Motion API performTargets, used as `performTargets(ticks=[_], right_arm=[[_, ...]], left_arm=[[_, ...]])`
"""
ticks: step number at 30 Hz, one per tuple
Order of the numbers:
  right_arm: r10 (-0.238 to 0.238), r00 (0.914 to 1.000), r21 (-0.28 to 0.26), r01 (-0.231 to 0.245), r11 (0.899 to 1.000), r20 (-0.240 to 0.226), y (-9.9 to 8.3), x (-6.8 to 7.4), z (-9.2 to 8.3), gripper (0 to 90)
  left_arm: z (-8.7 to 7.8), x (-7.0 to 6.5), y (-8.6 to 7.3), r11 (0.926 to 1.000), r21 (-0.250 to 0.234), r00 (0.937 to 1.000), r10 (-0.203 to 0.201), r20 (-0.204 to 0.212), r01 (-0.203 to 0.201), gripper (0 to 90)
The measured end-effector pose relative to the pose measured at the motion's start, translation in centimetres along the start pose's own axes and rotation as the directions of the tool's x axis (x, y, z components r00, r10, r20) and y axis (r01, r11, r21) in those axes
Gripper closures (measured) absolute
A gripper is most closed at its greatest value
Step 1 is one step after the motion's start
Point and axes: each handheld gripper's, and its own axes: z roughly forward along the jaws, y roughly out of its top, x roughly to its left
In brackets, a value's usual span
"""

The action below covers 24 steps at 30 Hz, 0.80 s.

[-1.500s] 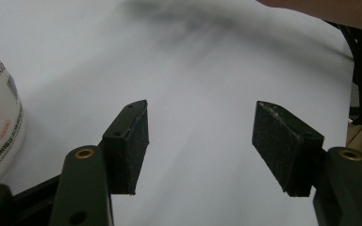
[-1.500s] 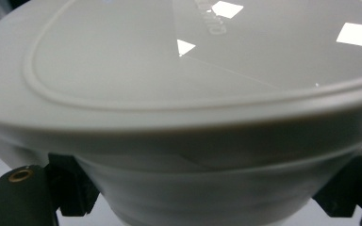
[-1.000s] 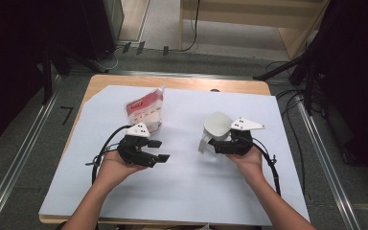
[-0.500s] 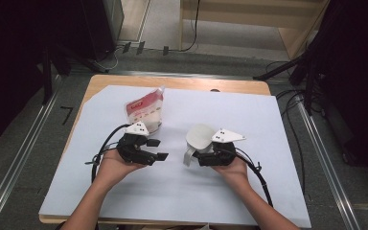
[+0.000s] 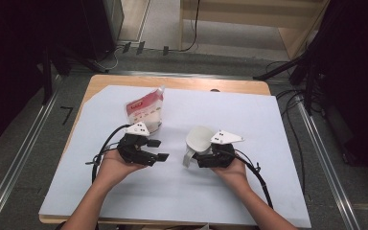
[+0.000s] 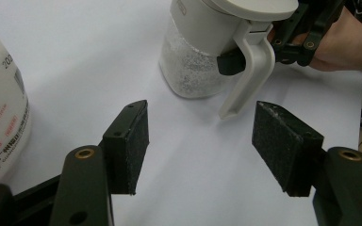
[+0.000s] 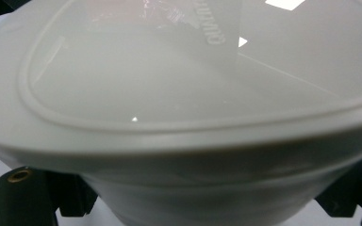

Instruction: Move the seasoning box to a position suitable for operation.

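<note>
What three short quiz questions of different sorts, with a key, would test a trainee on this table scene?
1. True or false: the left tongs are clamped on the jar's handle.
2. Which thing do the right tongs hold? A) the red and white bag B) the white-lidded jar C) a cable
3. Fill in: the jar's clear lower part holds fine white ____.

Key
1. False: their jaws stand apart over the white sheet, with nothing between them.
2. B: a pad presses on the jar just under its lid, in the left gripper view.
3. Grains; what kind cannot be told.
</note>
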Motion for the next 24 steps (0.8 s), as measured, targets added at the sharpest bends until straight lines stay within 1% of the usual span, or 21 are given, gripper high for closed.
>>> performTargets(ticks=[3,5,6,7,8,9,11,12,13,15,16,17,18,19,20,21,22,23,24], right_arm=[[0.004,1.0,0.011,-0.004,1.0,0.006,0.1,0.1,-0.1,14.1],[-0.012,0.9997,0.051,0.011,0.999,0.021,0.3,0.2,-0.7,14.5],[-0.019,0.9995,0.068,0.018,0.998,0.025,0.4,0.2,-1.0,14.7],[-0.019,0.9995,0.068,0.018,0.998,0.025,0.4,0.2,-1.0,14.7],[-0.027,0.9992,0.08,0.024,0.996,0.03,0.4,0.2,-1.2,14.8],[-0.021,0.9993,0.097,0.018,0.995,0.03,0.3,0.2,-1.7,15.3],[-0.024,0.9993,0.099,0.021,0.995,0.029,0.2,0.2,-1.9,15.5],[-0.028,0.999,0.096,0.025,0.995,0.035,0.2,0.3,-2.4,15.9],[-0.028,0.999,0.096,0.025,0.995,0.035,0.2,0.3,-2.4,15.9],[-0.012,0.9996,0.109,0.009,0.994,0.027,0.2,0.3,-2.9,15.9],[-0.016,0.9996,0.109,0.013,0.994,0.024,0.2,0.2,-3.1,16.0],[-0.015,0.9996,0.114,0.013,0.993,0.022,0.1,0.3,-3.3,16.4],[-0.007,0.9998,0.121,0.005,0.993,0.017,0.1,0.3,-3.9,17.1],[-0.007,0.9998,0.121,0.005,0.993,0.017,0.1,0.3,-3.9,17.1],[-0.008,0.9999,0.119,0.006,0.993,0.015,0.1,0.2,-4.2,18.1],[-0.01,0.9999,0.116,0.008,0.993,0.01,0.1,0.3,-4.5,19.5],[-0.01,0.9999,0.118,0.009,0.993,0.008,0.1,0.3,-5.0,20.5],[-0.021,0.9997,0.118,0.019,0.993,0.011,0.2,0.3,-5.5,23.9],[-0.023,0.9997,0.112,0.022,0.993,0.013,0.2,0.3,-5.9,27.0]], left_arm=[[-0.1,0.0,0.0,1.0,0.001,1.0,0.001,-0.007,-0.001,37.9],[-0.2,0.0,-0.1,1.0,-0.001,1.0,0.008,0.002,-0.008,39.4],[-0.3,-0.1,-0.1,0.9999,-0.001,0.9999,0.012,-0.005,-0.012,39.7],[-0.4,-0.1,-0.2,1.0,-0.002,1.0,0.006,-0.004,-0.006,39.7],[-0.4,0.0,-0.2,0.9999,0.002,0.9999,0.01,-0.005,-0.01,40.1],[-0.4,0.0,-0.2,0.9999,0.003,0.9999,0.011,-0.003,-0.011,40.6],[-0.4,-0.1,-0.2,0.9998,0.011,0.9998,0.019,-0.002,-0.019,41.2],[-0.4,-0.1,-0.2,0.9999,0.007,0.9999,0.015,0.001,-0.015,42.0],[-0.3,-0.2,-0.2,0.9999,0.001,0.9999,0.017,0.002,-0.017,42.0],[-0.3,-0.4,-0.2,0.9996,0.003,0.9996,0.03,0.0,-0.03,43.5],[-0.2,-0.5,-0.2,0.9995,-0.003,0.9995,0.032,0.0,-0.032,43.9],[-0.2,-0.6,-0.1,0.9994,0.005,0.9994,0.036,-0.003,-0.036,44.3],[-0.2,-0.6,-0.1,0.9993,0.006,0.9993,0.037,-0.002,-0.037,45.7],[-0.2,-0.6,-0.1,0.9995,0.007,0.9994,0.032,0.011,-0.032,45.7],[-0.1,-0.6,-0.1,0.9996,-0.008,0.9993,0.026,0.028,-0.025,46.0],[-0.1,-0.6,0.0,0.9999,-0.008,0.999,0.012,0.044,-0.011,46.2],[-0.1,-0.7,0.1,0.9999,-0.006,0.9991,0.011,0.04,-0.011,46.4],[-0.1,-0.7,0.2,0.9997,-0.022,0.9981,0.008,0.061,-0.007,47.2],[-0.1,-0.6,0.4,0.9997,-0.023,0.9971,0.004,0.076,-0.002,47.7]])
